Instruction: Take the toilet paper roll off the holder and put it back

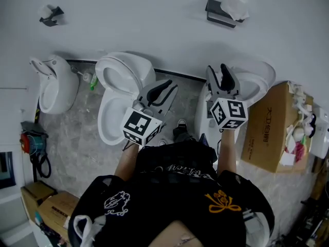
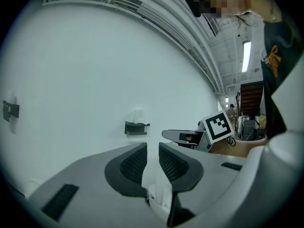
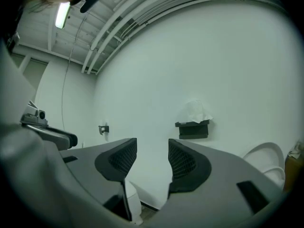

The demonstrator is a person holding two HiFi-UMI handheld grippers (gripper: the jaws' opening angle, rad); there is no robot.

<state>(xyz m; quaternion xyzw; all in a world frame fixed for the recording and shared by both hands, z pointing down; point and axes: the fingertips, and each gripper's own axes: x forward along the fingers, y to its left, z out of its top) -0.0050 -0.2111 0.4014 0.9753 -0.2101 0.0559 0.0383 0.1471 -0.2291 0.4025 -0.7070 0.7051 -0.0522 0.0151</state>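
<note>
a: plain white wall (image 1: pixel 154 19) across the top, grey stone floor below with a row of toilets (image 1: pixel 121 86). where's the paper?

b: upper right of the head view. the toilet paper roll (image 1: pixel 235 3) sits on its dark holder (image 1: pixel 218 13) on the wall, more a crumpled white lump than a neat roll. nothing is touching it.

a: and the grippers?

b: both low in the centre, well apart from the holder. the right gripper (image 3: pixel 152 148) has its jaws partly apart with only wall showing between them, and the holder is just right of its line. the left gripper (image 2: pixel 152 148) has a narrow gap. something white shows low in it, but i can't tell if that's a scrap or a toilet behind.

a: so which step?

b: looks like the reach-in, with the take-off not yet started.

a: next move?

b: i'd say raise the right gripper toward the upper right and square it to the holder. then get the jaws around the paper itself, not the bracket, and lift it clear.
</note>
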